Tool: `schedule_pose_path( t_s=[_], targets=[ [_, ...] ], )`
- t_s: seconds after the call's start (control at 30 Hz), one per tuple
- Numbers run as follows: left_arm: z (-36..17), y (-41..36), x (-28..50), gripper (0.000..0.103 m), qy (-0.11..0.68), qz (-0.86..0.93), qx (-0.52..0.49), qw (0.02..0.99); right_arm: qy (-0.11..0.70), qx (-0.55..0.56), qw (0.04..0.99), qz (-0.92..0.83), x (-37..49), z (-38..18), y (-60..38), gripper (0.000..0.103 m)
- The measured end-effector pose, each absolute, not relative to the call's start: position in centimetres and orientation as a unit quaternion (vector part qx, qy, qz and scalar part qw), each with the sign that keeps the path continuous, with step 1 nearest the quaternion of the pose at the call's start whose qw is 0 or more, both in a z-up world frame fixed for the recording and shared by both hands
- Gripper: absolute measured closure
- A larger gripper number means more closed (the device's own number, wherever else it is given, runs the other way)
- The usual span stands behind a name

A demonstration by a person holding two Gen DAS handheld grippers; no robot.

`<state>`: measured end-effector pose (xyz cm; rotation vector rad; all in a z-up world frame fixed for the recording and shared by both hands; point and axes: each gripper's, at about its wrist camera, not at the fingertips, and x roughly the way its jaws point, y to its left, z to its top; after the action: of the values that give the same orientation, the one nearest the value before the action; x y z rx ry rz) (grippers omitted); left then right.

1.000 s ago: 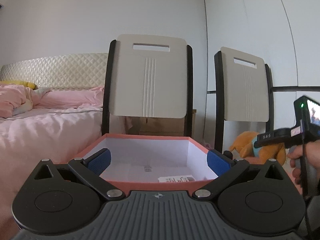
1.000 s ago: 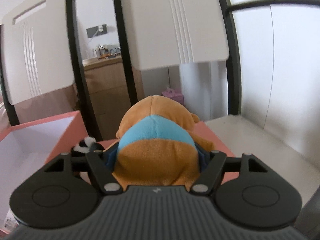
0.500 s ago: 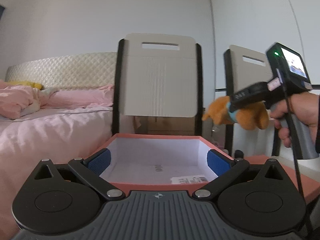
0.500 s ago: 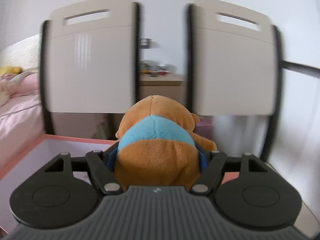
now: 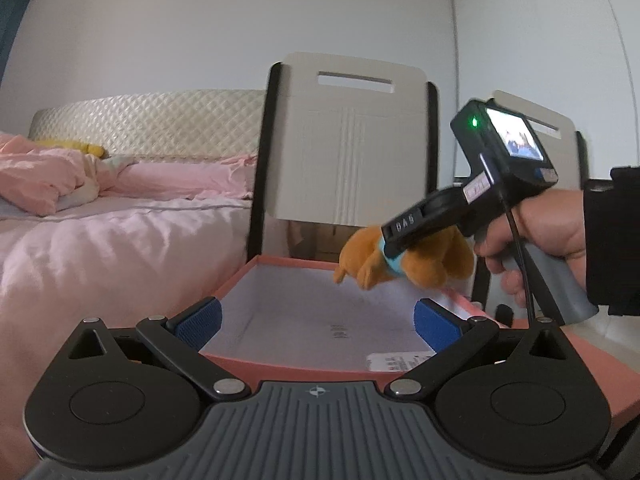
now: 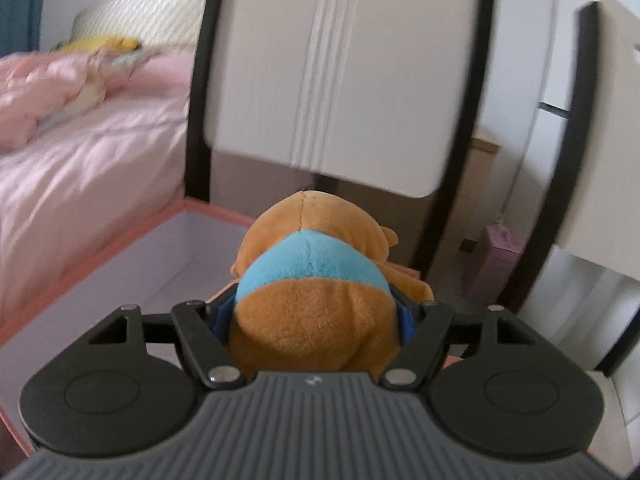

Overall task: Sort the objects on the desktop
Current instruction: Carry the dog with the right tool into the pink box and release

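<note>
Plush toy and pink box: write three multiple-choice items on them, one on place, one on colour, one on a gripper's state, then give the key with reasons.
1. Where is the plush toy?
A. Lying on the bed
B. Held in the air over the pink box
C. Standing on a chair seat

2. What colour is the band around the toy's orange body?
A. Light blue
B. Red
C. Green

3. How is the left gripper?
A. Shut on the toy
B. Shut on a pen
C. Open, with nothing between its pads

Key: 1 B, the left wrist view shows the right gripper carrying the toy above the box's white inside. 2 A, the right wrist view shows a light blue band across the orange plush. 3 C, its blue pads stand wide apart with only the box visible beyond them.
</note>
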<state>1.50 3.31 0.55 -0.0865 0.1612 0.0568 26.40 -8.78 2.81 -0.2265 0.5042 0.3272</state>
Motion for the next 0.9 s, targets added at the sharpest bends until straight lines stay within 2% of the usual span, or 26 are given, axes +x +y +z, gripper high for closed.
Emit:
schedule_pose_path(
  t_s=[0.27,0.4,0.47,0.9],
  targets=[
    [0.3,4.0,2.0,0.0,0.092,0.033,-0.052,0.994,0.299,-0.14,0.925,0.188,28.3,-0.4,-6.0,0.028],
    [0.3,4.0,1.9,0.0,0.093,0.033,-0.05,0.994,0.311,-0.142,0.921,0.186,28.5,-1.2,-6.2,0.017],
    [0.3,4.1,1.9,0.0,0.09,0.033,-0.05,0.994,0.299,-0.135,0.927,0.184,28.1,-0.6,-7.0,0.009],
    [0.3,3.6,1.3,0.0,0.079,0.031,-0.047,0.995,0.236,-0.05,0.958,0.158,19.2,4.8,-15.0,0.005]
  ],
)
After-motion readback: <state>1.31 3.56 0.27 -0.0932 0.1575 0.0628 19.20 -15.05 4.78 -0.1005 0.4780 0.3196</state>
